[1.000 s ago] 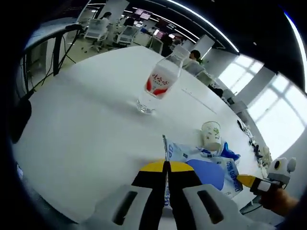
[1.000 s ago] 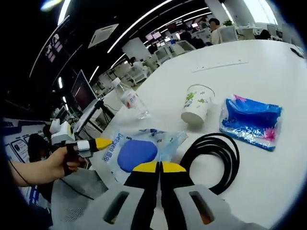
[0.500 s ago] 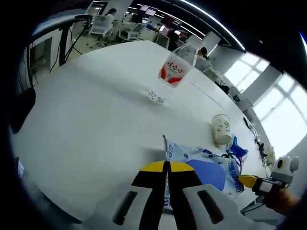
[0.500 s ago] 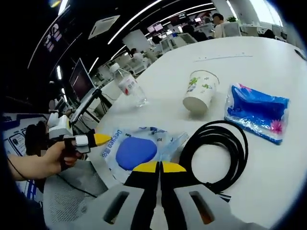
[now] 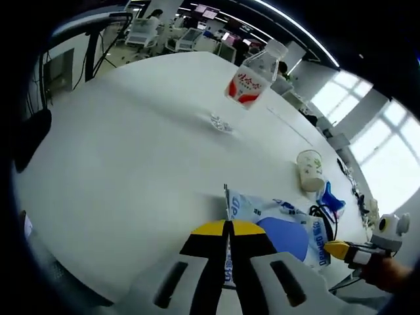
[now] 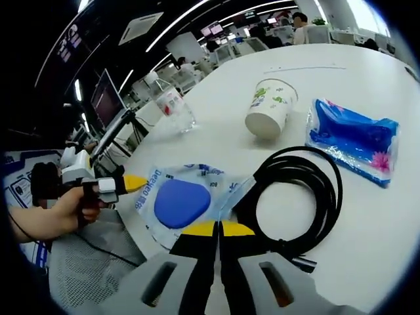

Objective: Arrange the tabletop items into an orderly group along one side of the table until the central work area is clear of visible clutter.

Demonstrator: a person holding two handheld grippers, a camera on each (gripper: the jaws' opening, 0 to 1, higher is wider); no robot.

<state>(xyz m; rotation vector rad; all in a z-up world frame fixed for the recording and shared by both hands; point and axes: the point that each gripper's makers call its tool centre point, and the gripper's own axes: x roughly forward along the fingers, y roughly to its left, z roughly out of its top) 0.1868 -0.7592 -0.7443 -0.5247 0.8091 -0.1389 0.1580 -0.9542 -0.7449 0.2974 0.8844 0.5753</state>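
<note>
White tabletop (image 5: 111,164) carries unsorted items: bottle (image 5: 251,77) far, cup (image 5: 310,170) right. The clear pouch (image 5: 275,223) is seen closer than a second ago. The left claw (image 5: 228,231) is held shut on its near edge; the right claw (image 6: 219,230) is closed, empty, by the cable (image 6: 298,197).

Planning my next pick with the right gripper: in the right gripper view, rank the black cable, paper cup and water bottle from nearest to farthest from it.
From the right gripper:
1. Black cable: coiled just ahead, to the right of the jaws.
2. Paper cup: farther out on the table, beyond the coil.
3. Water bottle: farthest, up and to the left near the table's far edge.
</note>
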